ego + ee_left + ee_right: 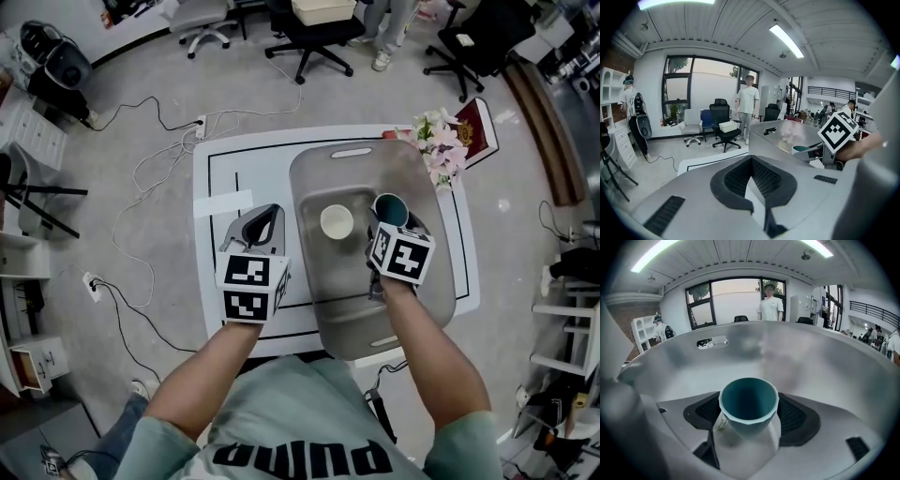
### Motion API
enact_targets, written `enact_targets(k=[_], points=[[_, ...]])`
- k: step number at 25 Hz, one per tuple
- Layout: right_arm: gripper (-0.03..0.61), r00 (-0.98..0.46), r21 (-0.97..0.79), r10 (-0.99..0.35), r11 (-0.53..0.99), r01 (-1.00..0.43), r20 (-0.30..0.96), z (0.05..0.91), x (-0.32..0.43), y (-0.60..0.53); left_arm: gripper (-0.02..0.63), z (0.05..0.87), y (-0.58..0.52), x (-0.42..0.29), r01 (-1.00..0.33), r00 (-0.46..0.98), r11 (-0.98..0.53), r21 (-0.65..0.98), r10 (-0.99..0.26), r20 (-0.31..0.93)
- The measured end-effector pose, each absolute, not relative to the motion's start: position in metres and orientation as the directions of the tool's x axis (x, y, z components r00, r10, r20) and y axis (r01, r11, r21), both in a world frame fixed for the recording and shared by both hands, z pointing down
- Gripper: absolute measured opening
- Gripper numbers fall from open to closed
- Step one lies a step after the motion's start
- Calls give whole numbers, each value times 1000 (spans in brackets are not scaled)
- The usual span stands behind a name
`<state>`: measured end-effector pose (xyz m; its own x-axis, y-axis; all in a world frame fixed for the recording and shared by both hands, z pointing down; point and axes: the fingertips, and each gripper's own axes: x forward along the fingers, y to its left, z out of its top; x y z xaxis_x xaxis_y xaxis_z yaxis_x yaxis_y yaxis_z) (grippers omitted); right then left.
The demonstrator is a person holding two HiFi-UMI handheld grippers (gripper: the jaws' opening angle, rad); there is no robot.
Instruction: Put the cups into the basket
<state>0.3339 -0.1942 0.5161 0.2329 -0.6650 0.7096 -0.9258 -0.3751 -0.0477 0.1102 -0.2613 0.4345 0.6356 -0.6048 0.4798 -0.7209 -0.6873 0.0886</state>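
**Teal cup** (749, 404): the right gripper view shows a faceted outer wall, a pale rim and a dark teal inside, narrowing toward the base. The head view shows only the round open mouth (386, 206), just right of frame centre, with the lower part covered by the gripper. The mouth faces up and the long axis is roughly upright. In the right gripper view the rim is toward the top and the base toward the bottom. The cup is inside the grey translucent basket (309, 187). No view shows whether its base touches the floor.

**Right gripper** (750, 414): jaws closed onto the teal cup, one on each side of its wall.

**White cup** (337, 222): seen clearly only in the head view. It stands on the basket floor, mouth up, just left of the teal cup and apart from it.

**Left gripper** (267, 217): over the white mat (220, 169), outside the basket and left of it. The left gripper view shows the jaw tips together and nothing held, with the mat visible through the hollow between them.

**Surroundings:** flowers (436, 141) and a red book (475, 127) lie at the table's upper right corner.
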Motion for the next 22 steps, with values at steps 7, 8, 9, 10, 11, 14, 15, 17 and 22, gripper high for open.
enact_targets(k=[7,8,9,10,11,14,15,17,22], points=[[367,222,-57,-645,-383,-922,732,532,336,-196,6,441,-263,114,-717,638,-691,96,-594,490],[367,219,-62,-637,-387,-920,739,534,335,-194,5,442,-263,115,-715,639,-692,96,-592,491],[367,212,-67,-630,-389,-919,747,537,334,-193,5,442,-262,115,-715,639,-693,97,-591,492],[367,205,-72,-622,-390,-918,756,540,333,-192,5,443,-262,116,-714,640,-693,97,-590,493],[367,200,-74,-615,-390,-918,763,543,333,-190,6,443,-262,116,-714,640,-694,97,-589,494],[367,193,-71,-602,-386,-920,774,547,331,-187,6,444,-262,117,-712,641,-696,98,-586,496],[367,192,-67,-596,-384,-921,779,548,329,-186,6,444,-262,117,-710,643,-697,98,-585,495],[367,185,-62,-580,-379,-923,793,548,326,-182,5,443,-262,117,-707,646,-700,101,-582,494],[367,151,-90,-565,-375,-922,811,551,319,-170,5,442,-260,118,-698,655,-708,103,-574,491]])
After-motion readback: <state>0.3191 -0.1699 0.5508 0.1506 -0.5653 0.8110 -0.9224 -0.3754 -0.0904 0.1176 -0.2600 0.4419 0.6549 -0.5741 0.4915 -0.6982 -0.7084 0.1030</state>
